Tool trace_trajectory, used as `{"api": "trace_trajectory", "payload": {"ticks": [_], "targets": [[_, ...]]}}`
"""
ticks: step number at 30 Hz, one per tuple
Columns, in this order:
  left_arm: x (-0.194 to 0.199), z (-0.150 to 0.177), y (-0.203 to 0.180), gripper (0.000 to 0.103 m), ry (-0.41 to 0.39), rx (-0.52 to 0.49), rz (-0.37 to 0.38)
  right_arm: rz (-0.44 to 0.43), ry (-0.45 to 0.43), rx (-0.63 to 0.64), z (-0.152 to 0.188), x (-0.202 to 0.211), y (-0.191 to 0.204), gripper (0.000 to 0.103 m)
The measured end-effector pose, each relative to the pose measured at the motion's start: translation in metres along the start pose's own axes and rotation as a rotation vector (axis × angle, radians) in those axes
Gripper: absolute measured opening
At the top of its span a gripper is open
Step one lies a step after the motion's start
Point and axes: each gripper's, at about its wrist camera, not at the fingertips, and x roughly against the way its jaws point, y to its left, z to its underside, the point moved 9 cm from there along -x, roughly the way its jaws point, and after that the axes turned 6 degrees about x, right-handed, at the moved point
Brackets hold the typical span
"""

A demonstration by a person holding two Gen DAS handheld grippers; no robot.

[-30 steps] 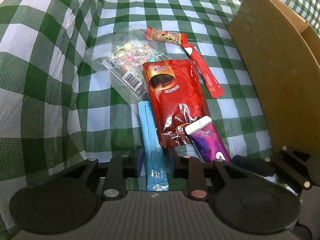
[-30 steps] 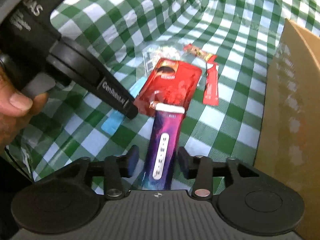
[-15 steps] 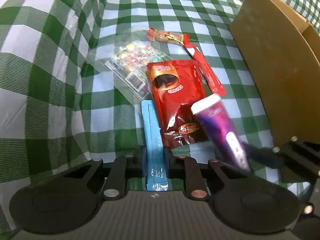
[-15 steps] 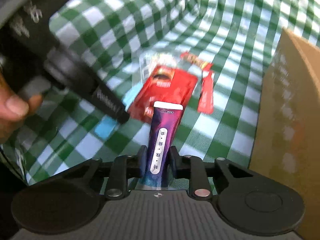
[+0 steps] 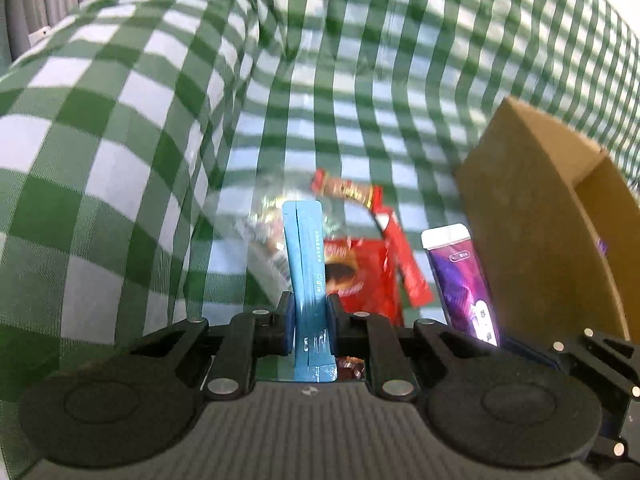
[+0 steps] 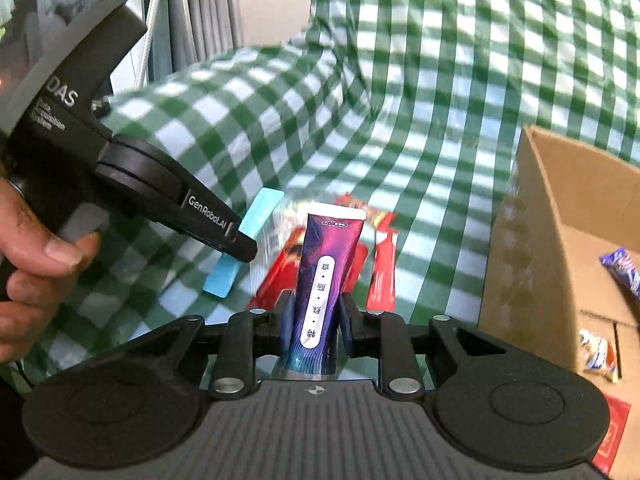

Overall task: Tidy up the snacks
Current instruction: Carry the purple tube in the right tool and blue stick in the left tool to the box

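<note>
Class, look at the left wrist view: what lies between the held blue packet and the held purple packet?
In the left wrist view, the red pouch and the slim red stick on the checked cloth show between the blue packet and the purple packet.

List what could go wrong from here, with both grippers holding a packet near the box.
1. The left gripper pinches the blue stick packet near its lower end, so the long free part may swing or slip out.
2. The right gripper holds the purple packet beside the cardboard box; its tip could catch the box wall on the way in.
3. Both grippers sit close together, so they may bump each other above the red pouch.
</note>
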Motion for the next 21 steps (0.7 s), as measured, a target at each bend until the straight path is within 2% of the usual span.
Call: {"api": "trace_trajectory", "payload": {"ticks": [7,14,17,21], "targets": [[0.018,-0.015,-0.013,0.017,-0.094,0.022,0.033,-0.007,-0.111,-0.049,-0.027,0.029,-0.015,0.026],[0.032,-0.030,-0.042,0.017,-0.179,0.036,0.092,-0.040,-0.164,-0.063,-0.083,0.078,-0.053,0.026],[0.035,-0.032,-0.057,0.017,-0.191,0.030,0.109,-0.010,-0.191,-0.055,-0.096,0.097,-0.077,0.026],[0.040,-0.037,-0.077,0.017,-0.220,0.020,0.131,0.081,-0.218,-0.062,-0.083,0.112,-0.112,0.026]]}}
